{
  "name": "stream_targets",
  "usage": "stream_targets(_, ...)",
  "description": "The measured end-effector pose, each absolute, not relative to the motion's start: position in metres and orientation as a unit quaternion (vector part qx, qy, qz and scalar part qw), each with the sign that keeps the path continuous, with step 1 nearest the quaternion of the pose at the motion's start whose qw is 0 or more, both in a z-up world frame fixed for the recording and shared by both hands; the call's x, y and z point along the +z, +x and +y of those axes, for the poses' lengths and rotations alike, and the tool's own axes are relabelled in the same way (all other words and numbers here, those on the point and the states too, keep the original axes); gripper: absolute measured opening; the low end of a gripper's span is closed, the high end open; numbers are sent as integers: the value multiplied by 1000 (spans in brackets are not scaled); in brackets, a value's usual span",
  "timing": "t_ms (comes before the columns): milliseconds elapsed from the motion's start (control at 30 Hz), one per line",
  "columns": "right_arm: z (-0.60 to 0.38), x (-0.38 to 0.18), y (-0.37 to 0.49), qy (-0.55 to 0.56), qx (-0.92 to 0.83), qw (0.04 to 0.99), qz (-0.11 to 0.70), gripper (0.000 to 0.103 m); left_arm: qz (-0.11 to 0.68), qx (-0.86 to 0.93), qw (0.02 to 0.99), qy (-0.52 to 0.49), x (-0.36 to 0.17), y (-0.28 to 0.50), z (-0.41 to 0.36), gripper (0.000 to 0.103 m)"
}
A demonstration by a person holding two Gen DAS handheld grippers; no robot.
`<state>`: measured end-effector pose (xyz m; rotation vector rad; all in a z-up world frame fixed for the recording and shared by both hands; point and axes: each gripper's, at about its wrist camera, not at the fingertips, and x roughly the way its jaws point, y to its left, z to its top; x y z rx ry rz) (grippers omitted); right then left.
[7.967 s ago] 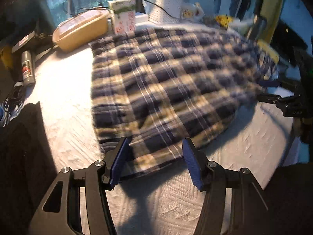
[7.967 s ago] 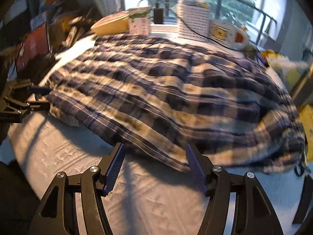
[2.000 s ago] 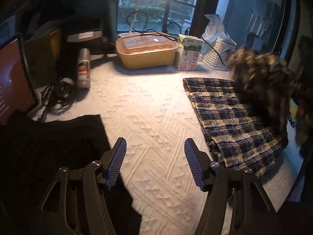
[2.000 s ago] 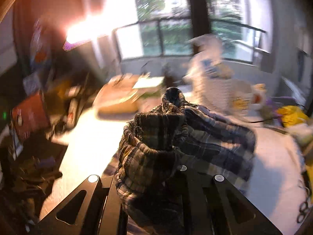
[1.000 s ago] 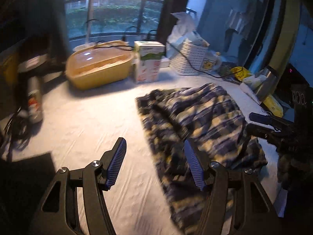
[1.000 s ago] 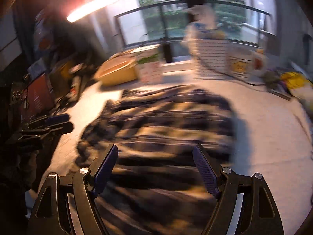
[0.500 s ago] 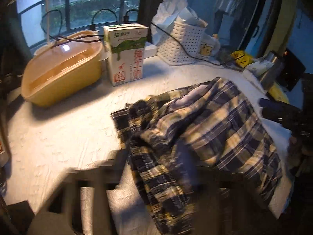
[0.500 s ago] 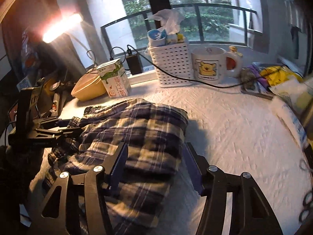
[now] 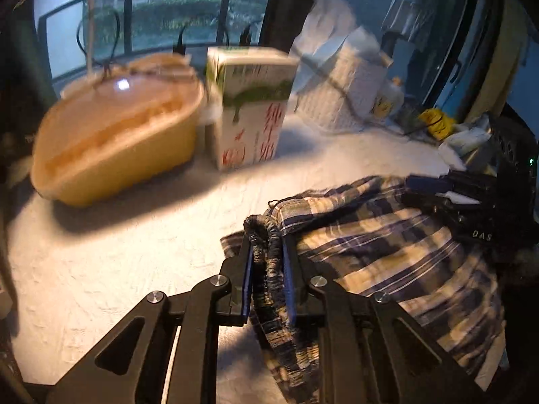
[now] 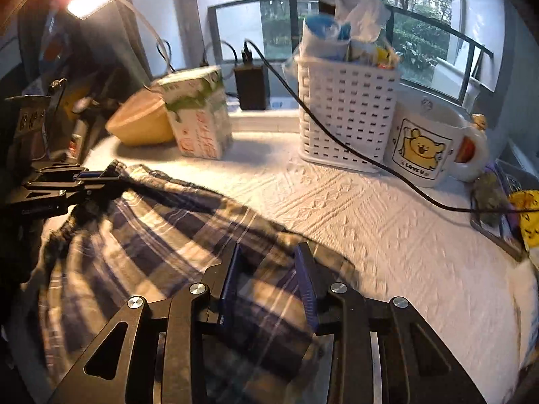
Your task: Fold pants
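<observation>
On the white textured tabletop (image 9: 111, 269), the plaid pants (image 9: 397, 252) lie bunched at about 3 o'clock in the left wrist view, spreading from centre frame toward the lower right edge. At 6 o'clock in that view the left gripper (image 9: 267, 269) is pinching the gathered waistband of the pants; its blue pads (image 9: 248, 276) press on the thick rolled band from both sides, and the band stands up in a loop between them. At 3 o'clock in the same view the right gripper (image 9: 438, 190) reaches in over the far edge of the cloth.

From the right wrist view the pants (image 10: 145, 235) fill the lower left, from 9 o'clock round to 6 o'clock. The right gripper (image 10: 267, 282) sits at 6 o'clock with a fold of plaid cloth between its blue pads (image 10: 305, 286); its jaws are closing, and a gap still shows on either side of the fabric, so the pads do not yet press on it. At 9 o'clock the left gripper (image 10: 91, 176) holds the far corner of the pants.

Behind the cloth, toward 12 o'clock, stand a green-and-white carton (image 10: 198, 114), a yellow lidded container (image 9: 114, 141) to its left, and a white slotted basket (image 10: 350, 118) stuffed with papers. A white mug (image 10: 427, 141) with a yellow bear picture is just beside the basket at 2 o'clock, and a black cable (image 10: 337, 141) runs across the basket's front down onto the tabletop.
</observation>
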<state>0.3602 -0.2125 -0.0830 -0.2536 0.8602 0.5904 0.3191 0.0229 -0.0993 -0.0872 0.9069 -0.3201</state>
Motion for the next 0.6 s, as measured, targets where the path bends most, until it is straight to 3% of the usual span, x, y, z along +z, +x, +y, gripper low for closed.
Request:
stream_targets(100,-205,-95,368,-148,270,860,406,35,439,-150,884,-50,-104,321,27,29)
stream_targets(167,-205,-97,371,-151,268,860,407,35,444,-134,884,-58,-100,323,35,54)
stream_targets(200,-205,-96,372,-151,265,861,406,35,447,-127,883,-67,-96,323,40,58)
stream_targets(500,-199,-51,333,-169,323,851,379,37,395,-226,888,-72,-42,278,20,58)
stream_targets(533,-194,-52,326,-174,340,842,382,41,401,-259,876,-74,-45,276,10,58)
stream_targets(600,-185,-58,315,-186,366,825,388,81,422,-289,857,-62,-59,275,-7,58)
